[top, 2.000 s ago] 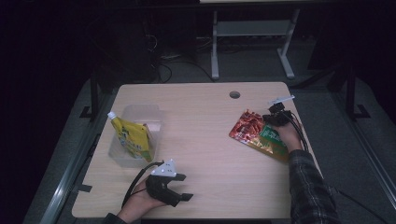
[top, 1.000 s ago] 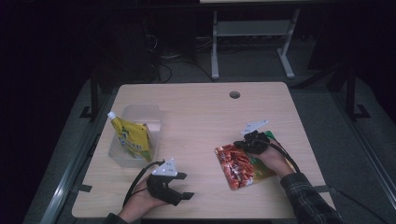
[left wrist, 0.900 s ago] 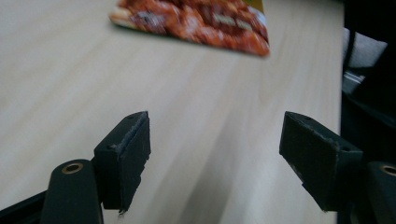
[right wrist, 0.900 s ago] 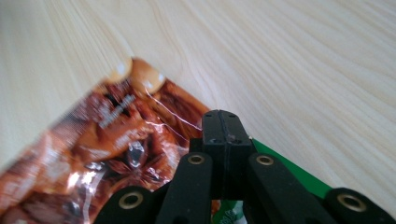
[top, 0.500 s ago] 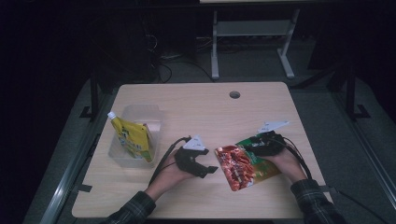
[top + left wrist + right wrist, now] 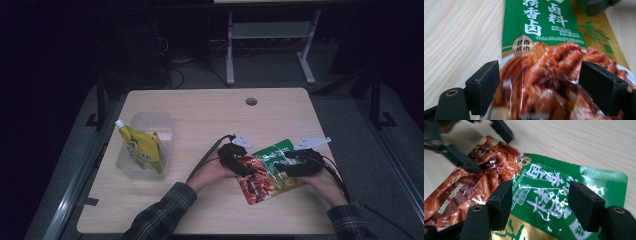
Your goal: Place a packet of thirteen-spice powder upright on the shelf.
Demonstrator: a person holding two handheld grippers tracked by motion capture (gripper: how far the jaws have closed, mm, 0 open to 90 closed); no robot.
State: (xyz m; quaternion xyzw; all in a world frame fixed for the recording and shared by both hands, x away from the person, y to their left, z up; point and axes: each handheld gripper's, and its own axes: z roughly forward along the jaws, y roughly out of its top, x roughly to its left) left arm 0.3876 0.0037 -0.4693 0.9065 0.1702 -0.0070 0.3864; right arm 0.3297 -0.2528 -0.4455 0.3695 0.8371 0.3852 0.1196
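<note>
i'm seeing the bin (image 6: 145,131) holding a yellow pouch (image 6: 142,150) far left; the left gripper (image 6: 247,170) and right gripper (image 6: 280,159), jaws just opening wide, are straddling the snack bag (image 6: 265,175) ungripped.

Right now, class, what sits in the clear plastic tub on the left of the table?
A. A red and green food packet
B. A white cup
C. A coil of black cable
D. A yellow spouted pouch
D: a yellow spouted pouch stands leaning in the clear tub.

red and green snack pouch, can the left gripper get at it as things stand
Probably yes. The left gripper already sits over the red end of the snack pouch, jaws open with the pouch between them and nothing blocking. The right gripper is over the green end, jaws just opened, apparently clear of the left.
</note>
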